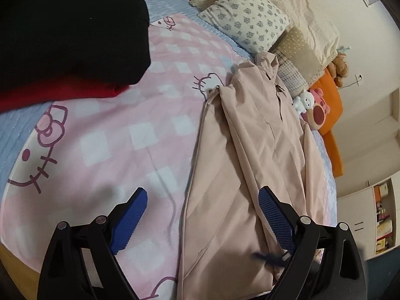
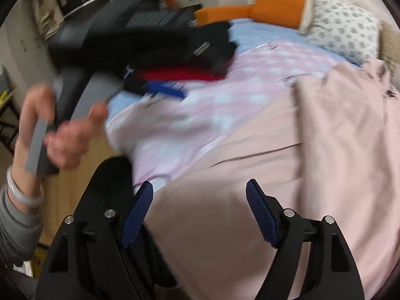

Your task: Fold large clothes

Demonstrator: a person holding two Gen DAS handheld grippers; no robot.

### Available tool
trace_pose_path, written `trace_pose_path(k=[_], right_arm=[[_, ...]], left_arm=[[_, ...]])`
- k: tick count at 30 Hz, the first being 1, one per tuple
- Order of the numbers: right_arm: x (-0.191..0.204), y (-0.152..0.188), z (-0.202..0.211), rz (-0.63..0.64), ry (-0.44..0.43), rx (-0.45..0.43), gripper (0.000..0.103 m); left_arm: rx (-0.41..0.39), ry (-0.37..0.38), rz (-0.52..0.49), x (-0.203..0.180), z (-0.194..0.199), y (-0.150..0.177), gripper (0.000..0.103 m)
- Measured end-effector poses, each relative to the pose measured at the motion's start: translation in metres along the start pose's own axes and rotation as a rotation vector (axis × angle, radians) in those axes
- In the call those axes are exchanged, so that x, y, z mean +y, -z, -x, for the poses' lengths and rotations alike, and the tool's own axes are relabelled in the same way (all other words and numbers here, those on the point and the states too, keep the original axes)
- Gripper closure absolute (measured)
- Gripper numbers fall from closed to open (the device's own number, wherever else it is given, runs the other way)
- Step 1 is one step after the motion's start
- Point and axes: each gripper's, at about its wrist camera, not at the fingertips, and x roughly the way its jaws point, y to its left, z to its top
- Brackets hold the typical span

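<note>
1. Left tool (image 1: 202, 195): lower centre of the left wrist view; blue-padded jaws spread wide, nothing between them. It hangs over the near end of the garment.
2. Right tool (image 2: 200, 190): lower centre of the right wrist view; jaws likewise apart and empty, poised over pink cloth.
3. Pink garment (image 1: 250, 145): a large pale-pink piece lying lengthwise on the bed, centre to right of the left wrist view, one long panel already turned in over the body. Collar end points toward the pillows (image 1: 250, 17) at upper right.
4. Checked pink cover (image 1: 120, 130): cartoon-cat print, spread beneath the garment.
5. Folded stack (image 1: 70, 37): black over red, upper left, well apart from the garment.
6. Left hand (image 2: 62, 135): left of the right wrist view, blurred, wrapped around the left tool's handle.
7. Handling note (judgement): the next fold probably wants both tools pinching the near hem at its two corners, through all layers, lifting evenly and carrying it toward the collar; smooth the visible creases first.
</note>
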Motion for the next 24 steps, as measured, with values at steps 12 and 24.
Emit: trace_pose_path(k=[12,24], right_arm=[[0.044,0.02,-0.066,0.16,0.111,0.128,0.067],[-0.026,0.019,-0.006,-0.2,-0.242,0.084,0.098]], left_arm=[[0.01,0.027,0.019,0.003,0.002,0.002,0.011],[0.09,-0.025,-0.091,-0.039,-0.033,-0.044,0.011]])
